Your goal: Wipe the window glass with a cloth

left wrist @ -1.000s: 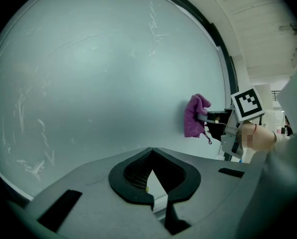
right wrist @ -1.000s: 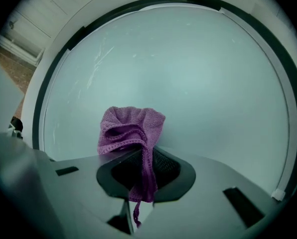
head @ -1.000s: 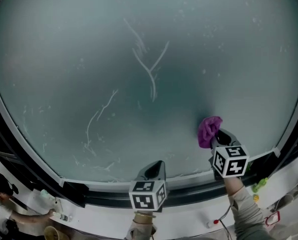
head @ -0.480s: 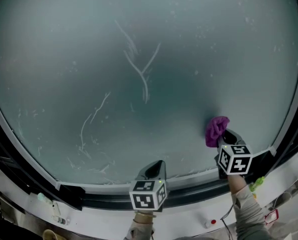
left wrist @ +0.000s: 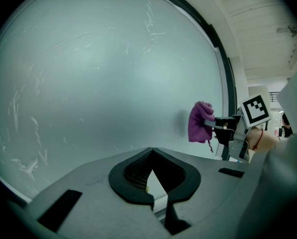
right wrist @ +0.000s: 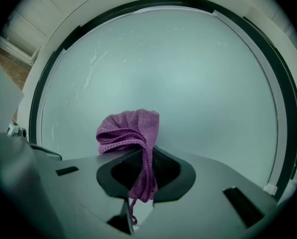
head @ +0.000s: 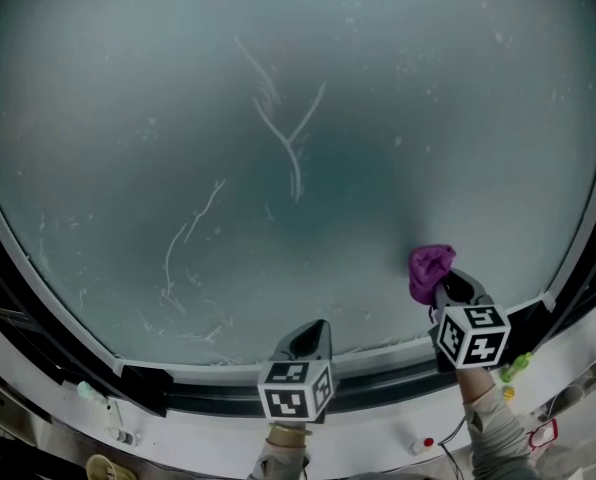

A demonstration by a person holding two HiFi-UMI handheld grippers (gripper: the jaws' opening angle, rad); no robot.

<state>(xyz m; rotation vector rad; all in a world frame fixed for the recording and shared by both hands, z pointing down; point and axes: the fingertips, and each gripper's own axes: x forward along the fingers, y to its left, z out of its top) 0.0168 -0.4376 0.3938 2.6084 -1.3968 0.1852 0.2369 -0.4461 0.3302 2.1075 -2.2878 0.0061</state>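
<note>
Grey-green streaked glass (head: 378,118); right hand-held gripper (head: 445,281) pinches cloth (head: 427,268), left hand-held gripper (head: 312,330) seemingly closed.

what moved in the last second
The right tongs, shut on the cloth, slid it right and a little down the glass, toward the frame. The left tongs stayed low, shut and empty.

The head view faces the glass (head: 278,168) from behind, with the left gripper (head: 313,336) at 6 o'clock and the right gripper (head: 446,286) at 5. Each gripper view looks along its fingers (left wrist: 181,176) at the glass, close up; the left one also catches the right gripper at 3 o'clock.
</note>
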